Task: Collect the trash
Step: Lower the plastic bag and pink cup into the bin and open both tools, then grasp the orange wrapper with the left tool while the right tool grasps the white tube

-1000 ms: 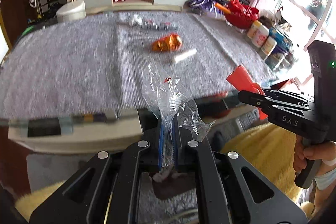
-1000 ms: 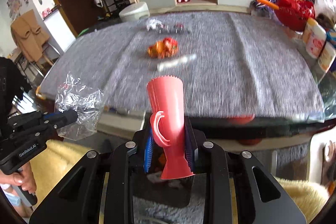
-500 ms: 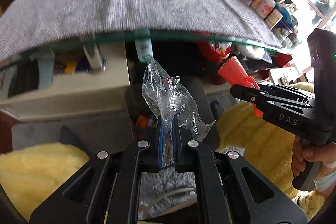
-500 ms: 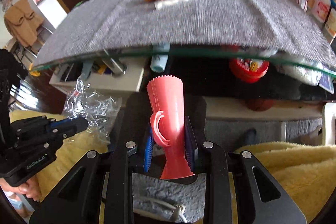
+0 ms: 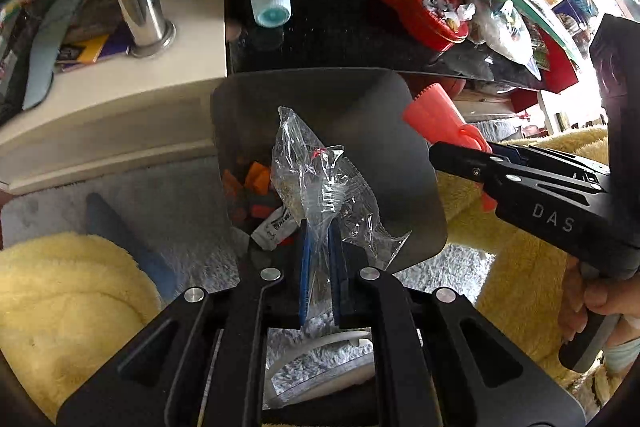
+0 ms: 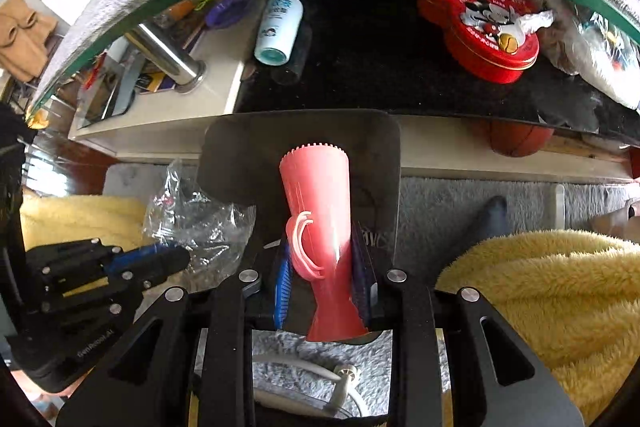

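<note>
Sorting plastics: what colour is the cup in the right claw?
Coral pink cup; right wrist view.

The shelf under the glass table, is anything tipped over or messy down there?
Yes. A white spray bottle lies on its side on the dark shelf instead of standing. Beside it, a red tin has crumpled white paper on top. The shelf looks cluttered, but I see nothing spilled.
</note>
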Tool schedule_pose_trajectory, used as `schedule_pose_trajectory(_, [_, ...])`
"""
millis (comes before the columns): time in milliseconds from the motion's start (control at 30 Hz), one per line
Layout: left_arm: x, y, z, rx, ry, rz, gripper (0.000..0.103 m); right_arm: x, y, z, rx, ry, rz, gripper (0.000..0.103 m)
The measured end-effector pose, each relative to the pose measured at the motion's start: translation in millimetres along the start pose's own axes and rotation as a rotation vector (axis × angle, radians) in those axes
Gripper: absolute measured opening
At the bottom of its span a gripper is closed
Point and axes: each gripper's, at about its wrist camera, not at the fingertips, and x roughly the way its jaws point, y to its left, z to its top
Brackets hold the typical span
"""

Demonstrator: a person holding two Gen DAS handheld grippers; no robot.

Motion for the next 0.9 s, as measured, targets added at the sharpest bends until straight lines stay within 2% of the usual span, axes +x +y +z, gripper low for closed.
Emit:
schedule_pose_trajectory(100, [2.2,2.4,3.1,-0.007,-0.002,-0.003,0.019,3.4,-3.0,2.2,0.011,0.012,0.007,0.029])
schedule_pose_trajectory(133, [2.7,2.5,4.4,-0.011,-0.003,-0.003,0.025,4.9,-3.0,3.0,0.016,0.013,0.010,0.029])
schedule_pose_trajectory(233, [2.6,4.0,7.2,-0.016,-0.004,0.002,0.027,7.5,-3.2,5.8,0.027,0.018,0.015,0.029])
schedule_pose_trajectory(267, [2.9,4.2,7.6,-0.017,-0.002,0.006,0.030,7.5,-3.5,6.6,0.030,0.015,0.011,0.029])
schedule_pose_trajectory(300, [3.6,4.9,7.5,-0.020,0.002,0.011,0.031,7.3,-4.7,7.6,0.038,0.012,0.013,0.037])
schedule_pose_trajectory(333, [4.3,5.8,7.4,-0.023,0.005,0.012,0.033,7.1,-5.9,8.2,0.046,0.008,0.017,0.050])
schedule_pose_trajectory(367, [5.1,7.1,7.2,-0.028,0.010,0.013,0.036,6.7,-7.1,9.3,0.051,0.003,0.020,0.054])
schedule_pose_trajectory(500, [4.6,8.9,9.1,-0.030,0.007,0.028,0.052,2.3,-12.7,14.0,0.069,-0.014,0.018,0.055])
schedule_pose_trajectory(567, [0.6,9.8,9.9,-0.029,-0.002,0.042,0.070,-2.3,-14.8,16.1,0.072,-0.027,0.012,0.057])
schedule_pose_trajectory(667, [-9.5,11.5,13.2,-0.029,-0.028,0.069,0.083,-13.2,-18.5,19.9,0.082,-0.055,-0.005,0.072])
schedule_pose_trajectory(733, [-19.3,13.2,16.5,-0.040,-0.047,0.072,0.088,-24.2,-21.5,22.9,0.091,-0.080,-0.021,0.085])
schedule_pose_trajectory(900, [-52.0,13.0,29.8,-0.044,-0.117,0.073,0.094,-63.5,-22.7,38.5,0.090,-0.180,-0.024,0.091])
